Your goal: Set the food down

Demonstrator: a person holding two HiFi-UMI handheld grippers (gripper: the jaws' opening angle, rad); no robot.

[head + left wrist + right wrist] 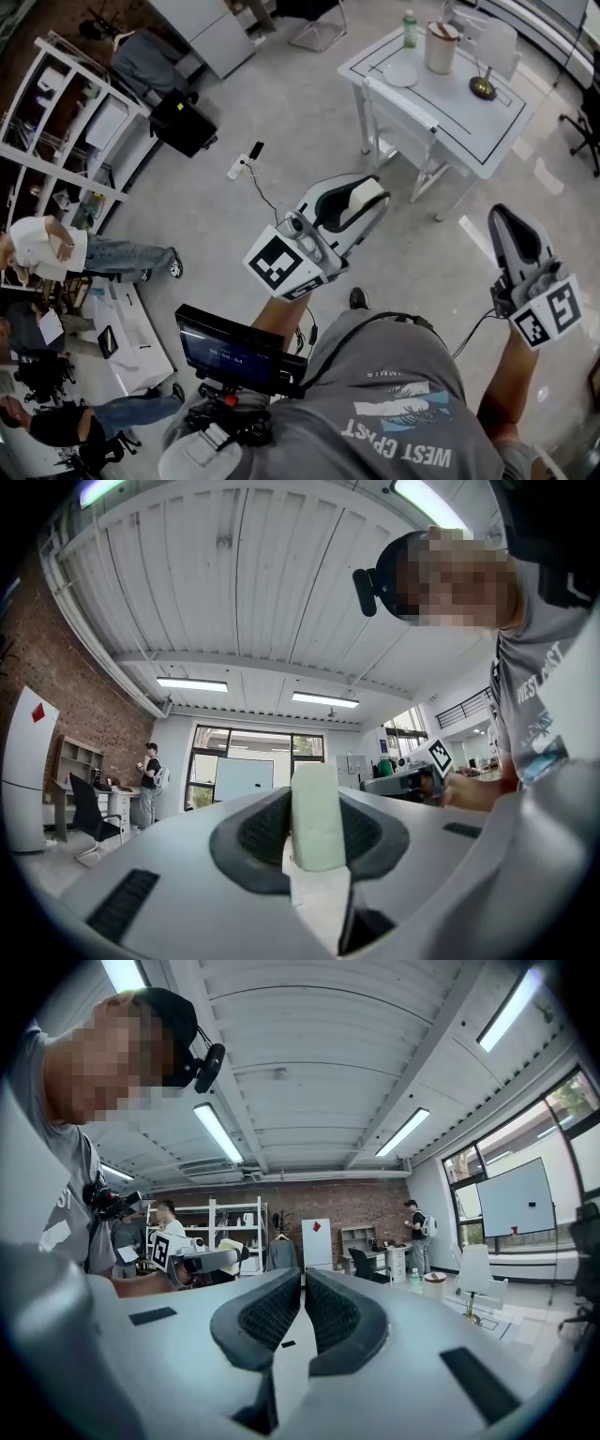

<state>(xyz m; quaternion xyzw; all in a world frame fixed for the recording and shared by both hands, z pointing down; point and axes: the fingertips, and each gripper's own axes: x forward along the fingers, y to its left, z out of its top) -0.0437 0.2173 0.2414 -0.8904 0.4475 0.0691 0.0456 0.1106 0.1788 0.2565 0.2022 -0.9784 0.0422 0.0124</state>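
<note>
My left gripper (pixel 367 195) is held up in the air, shut on a pale, cream-green block of food (pixel 362 198). In the left gripper view the block (pixel 317 817) stands upright, pinched between the two dark pads (pixel 262 829). My right gripper (pixel 514 223) is raised at the right with its jaws together and nothing between them; its pads (pixel 267 1321) nearly touch in the right gripper view. A white table (pixel 487 122) stands well ahead on the floor, carrying a white plate (pixel 400 74), a cylindrical container (pixel 441 47), a green bottle (pixel 410 28) and a gold-based object (pixel 483 89).
A white chair (pixel 403 131) is pushed against the table's near side. White shelving (pixel 66 141) and people (pixel 56 248) fill the left. A monitor rig (pixel 230 352) hangs at the person's chest. A power strip and cable (pixel 242 164) lie on the grey floor.
</note>
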